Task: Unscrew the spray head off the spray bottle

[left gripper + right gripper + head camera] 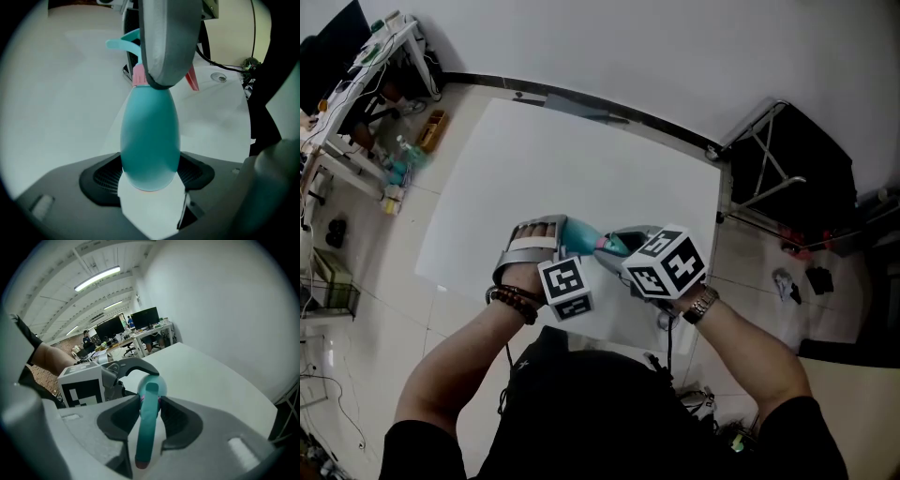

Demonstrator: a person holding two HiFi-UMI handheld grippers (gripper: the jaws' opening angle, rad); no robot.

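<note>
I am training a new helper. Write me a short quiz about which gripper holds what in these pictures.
1. What does the left hand-held gripper grip? A) the spray bottle by its body B) a cup C) nothing
2. True or false: the right hand-held gripper is shut on the spray head.
3. Fill in: the table top is ___ in colour.
Key: 1 A; 2 true; 3 white.
</note>
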